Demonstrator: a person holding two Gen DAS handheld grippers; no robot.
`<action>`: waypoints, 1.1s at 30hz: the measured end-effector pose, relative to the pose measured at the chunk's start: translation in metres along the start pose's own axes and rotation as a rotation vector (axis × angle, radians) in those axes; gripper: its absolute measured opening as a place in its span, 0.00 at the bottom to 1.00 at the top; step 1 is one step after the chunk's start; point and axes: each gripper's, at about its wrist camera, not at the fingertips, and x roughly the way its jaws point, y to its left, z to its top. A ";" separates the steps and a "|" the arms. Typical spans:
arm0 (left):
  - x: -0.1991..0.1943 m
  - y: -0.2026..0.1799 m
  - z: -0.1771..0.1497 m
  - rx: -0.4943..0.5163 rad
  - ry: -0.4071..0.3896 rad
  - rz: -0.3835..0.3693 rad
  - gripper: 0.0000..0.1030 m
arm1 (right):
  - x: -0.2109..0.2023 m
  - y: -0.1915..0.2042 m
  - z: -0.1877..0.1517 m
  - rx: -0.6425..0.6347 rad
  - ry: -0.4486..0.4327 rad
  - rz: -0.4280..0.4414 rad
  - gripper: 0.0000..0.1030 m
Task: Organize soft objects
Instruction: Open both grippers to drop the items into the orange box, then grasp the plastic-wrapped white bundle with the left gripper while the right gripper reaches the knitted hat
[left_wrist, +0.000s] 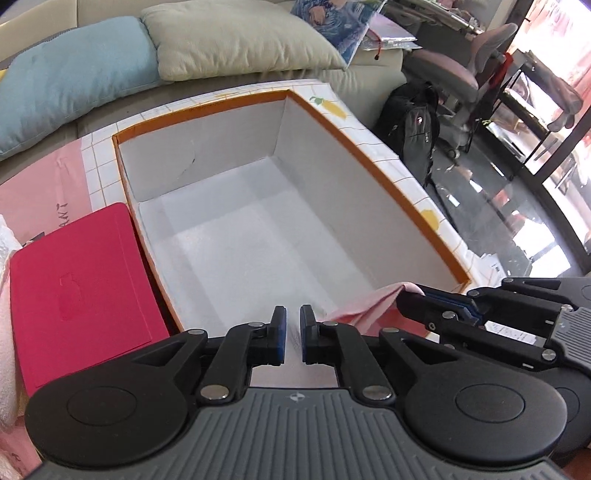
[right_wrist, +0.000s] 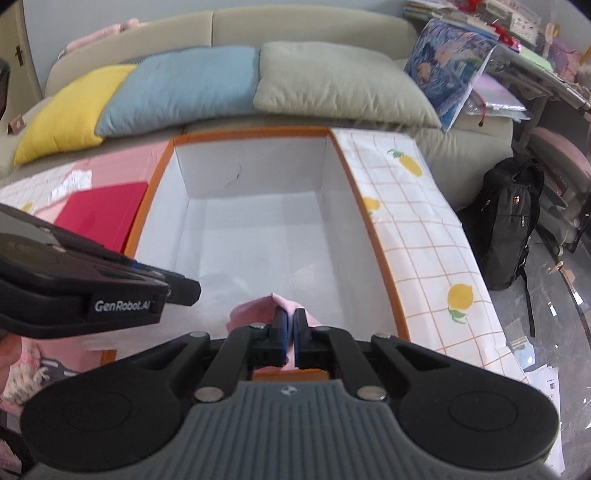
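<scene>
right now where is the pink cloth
The pink cloth is pinched in the right gripper, hanging over the near edge of the open box. In the left wrist view it sits low and right of the left gripper.

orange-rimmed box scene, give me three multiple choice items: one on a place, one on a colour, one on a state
1. Where does the red flat case lie relative to the orange-rimmed box?
A. inside it
B. outside, against its left wall
C. on the sofa cushions

2. What colour is the cloth that the right claw holds?
A. pink
B. green
C. black

3. What is the state of the left claw?
A. clamped on the cloth
C. gripping the red case
B. slightly parted, with nothing between its fingers

Answers:
1. B, the case lies beside the box's left wall on the table.
2. A, pink fabric shows around the shut claw.
3. B, a narrow bare gap shows between its blue pads in the left wrist view.
</scene>
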 end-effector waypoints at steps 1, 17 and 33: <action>0.000 0.001 -0.001 -0.007 0.006 0.002 0.07 | 0.001 0.000 0.000 -0.006 0.009 0.001 0.03; -0.057 0.022 0.005 -0.114 -0.181 -0.061 0.66 | -0.022 0.000 0.007 -0.008 -0.046 -0.032 0.54; -0.170 0.075 -0.053 -0.219 -0.449 -0.013 0.69 | -0.098 0.053 -0.008 0.109 -0.349 0.053 0.74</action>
